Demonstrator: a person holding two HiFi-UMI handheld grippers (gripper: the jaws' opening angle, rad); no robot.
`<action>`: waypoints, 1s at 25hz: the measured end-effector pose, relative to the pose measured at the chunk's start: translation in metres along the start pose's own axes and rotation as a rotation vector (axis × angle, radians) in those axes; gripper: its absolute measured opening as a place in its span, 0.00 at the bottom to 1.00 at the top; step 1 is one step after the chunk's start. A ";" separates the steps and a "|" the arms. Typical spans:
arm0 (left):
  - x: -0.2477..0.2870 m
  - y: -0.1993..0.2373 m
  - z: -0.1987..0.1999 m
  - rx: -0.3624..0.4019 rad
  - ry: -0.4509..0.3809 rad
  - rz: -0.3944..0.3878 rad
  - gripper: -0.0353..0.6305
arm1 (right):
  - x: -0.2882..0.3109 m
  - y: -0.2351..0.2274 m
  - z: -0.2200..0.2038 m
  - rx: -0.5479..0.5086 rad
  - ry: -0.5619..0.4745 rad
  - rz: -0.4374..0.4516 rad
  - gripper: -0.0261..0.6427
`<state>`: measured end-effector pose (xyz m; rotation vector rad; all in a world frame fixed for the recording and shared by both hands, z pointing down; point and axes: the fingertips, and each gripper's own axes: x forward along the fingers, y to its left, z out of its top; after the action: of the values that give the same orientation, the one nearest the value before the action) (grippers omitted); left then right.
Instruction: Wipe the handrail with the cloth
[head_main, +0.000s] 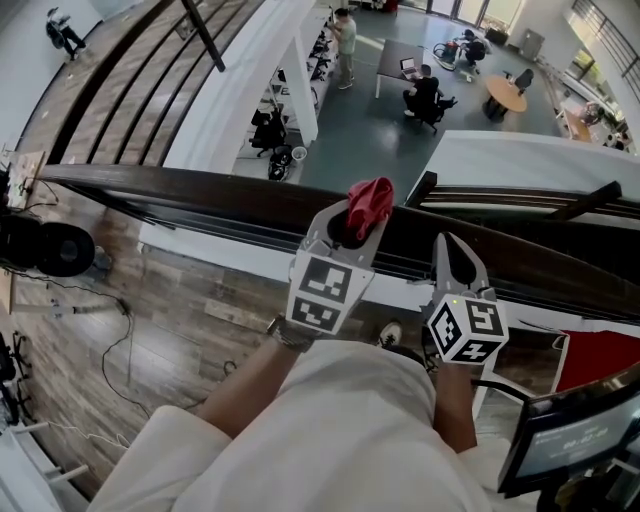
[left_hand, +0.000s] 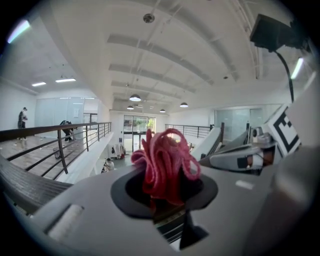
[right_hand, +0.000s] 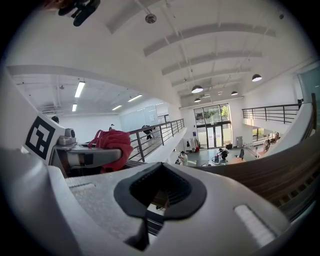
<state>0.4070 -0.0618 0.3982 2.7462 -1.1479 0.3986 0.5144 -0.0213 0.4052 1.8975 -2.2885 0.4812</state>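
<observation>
Handrail of dark polished wood (head_main: 200, 195) runs across the head view from left to right. The left gripper (head_main: 358, 228) reaches over its top, jaws clenched on a bunched red cloth (head_main: 372, 200). Whether the cloth touches the wood cannot be told from here. The right gripper (head_main: 447, 248) lies just beside it over the same rail, well short of the cloth. Below the rail is a brown plank floor (head_main: 150, 330), and beyond it a grey lower hall (head_main: 370, 130) with a dark desk (head_main: 398, 55) and seated people.

In the left gripper view the cloth stands up in loops from between the dark pads. It shows against a white ribbed ceiling (left_hand: 175, 50), with the handrail low at the left edge. A metal-barred railing (left_hand: 75, 135) lines the far gallery. By this, the cloth is probably held above the wood, not pressed to it: the wipe looks about to begin. The next move would call for tipping these jaws down until the cloth bears on the rail top, then drawing it along.

In the right gripper view the jaws are closed together with nothing between them. The handrail sweeps past on the right, and round hanging lamps (right_hand: 197, 89) light the hall.
</observation>
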 end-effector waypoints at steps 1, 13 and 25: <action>0.000 0.000 0.000 -0.003 0.005 0.001 0.24 | 0.000 -0.001 0.001 0.000 -0.002 -0.002 0.04; -0.001 0.003 -0.009 -0.029 0.078 -0.055 0.24 | -0.003 -0.003 0.001 0.004 -0.012 0.029 0.04; -0.009 0.009 -0.010 -0.077 0.098 -0.036 0.24 | -0.022 -0.041 0.013 0.002 -0.017 0.090 0.04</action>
<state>0.3926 -0.0590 0.4055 2.6450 -1.0659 0.4688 0.5599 -0.0116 0.3927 1.8123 -2.3936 0.4797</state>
